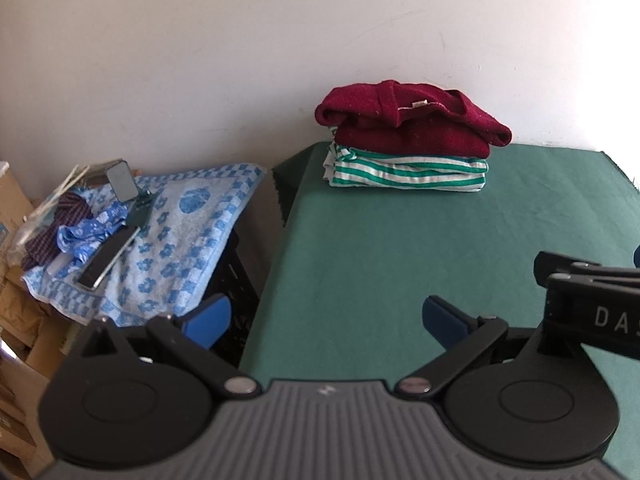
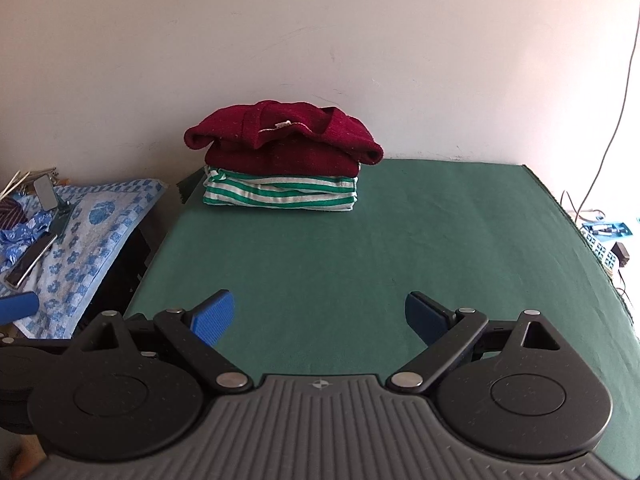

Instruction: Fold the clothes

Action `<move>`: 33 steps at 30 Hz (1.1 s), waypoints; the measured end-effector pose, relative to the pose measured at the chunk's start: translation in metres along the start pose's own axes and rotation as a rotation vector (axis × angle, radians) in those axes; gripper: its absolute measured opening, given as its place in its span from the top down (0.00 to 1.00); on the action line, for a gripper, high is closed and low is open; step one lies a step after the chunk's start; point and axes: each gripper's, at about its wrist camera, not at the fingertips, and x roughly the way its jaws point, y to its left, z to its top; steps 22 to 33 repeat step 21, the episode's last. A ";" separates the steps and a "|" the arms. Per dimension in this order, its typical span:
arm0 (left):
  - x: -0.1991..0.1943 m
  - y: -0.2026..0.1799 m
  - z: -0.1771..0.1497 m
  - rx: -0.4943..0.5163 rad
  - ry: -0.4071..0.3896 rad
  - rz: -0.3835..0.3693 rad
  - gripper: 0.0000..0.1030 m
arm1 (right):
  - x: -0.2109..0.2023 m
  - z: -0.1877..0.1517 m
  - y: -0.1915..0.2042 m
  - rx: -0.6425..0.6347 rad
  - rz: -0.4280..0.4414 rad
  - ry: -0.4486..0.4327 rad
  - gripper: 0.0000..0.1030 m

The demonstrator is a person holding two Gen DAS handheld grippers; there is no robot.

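A folded dark red sweater (image 1: 408, 128) (image 2: 280, 142) lies on top of a folded green-and-white striped garment (image 1: 404, 172) (image 2: 280, 194), stacked at the back of the green table (image 1: 380, 260) (image 2: 360, 260) against the wall. My left gripper (image 1: 328, 316) hovers open over the table's front left edge, nothing between its blue pads. My right gripper (image 2: 320, 316) is also open and empty above the front of the table, well short of the stack. Part of the right gripper's black body (image 1: 592, 300) shows at the right of the left wrist view.
Left of the table, a blue-and-white patterned towel (image 1: 168, 240) (image 2: 80, 240) covers a dark crate and carries a phone (image 1: 108, 258) (image 2: 30, 264), a small mirror (image 1: 122, 186) and crumpled cloth. Cardboard boxes (image 1: 16, 320) stand further left. Cables and a blue tray (image 2: 604, 230) lie off the right edge.
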 end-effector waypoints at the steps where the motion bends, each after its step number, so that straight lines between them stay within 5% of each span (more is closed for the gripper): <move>1: 0.001 0.001 0.000 -0.007 0.001 0.000 0.00 | 0.000 0.000 -0.002 0.008 -0.003 0.000 0.08; 33: -0.002 0.001 0.006 -0.041 -0.047 -0.028 0.01 | -0.004 0.001 -0.016 0.064 -0.041 -0.024 0.08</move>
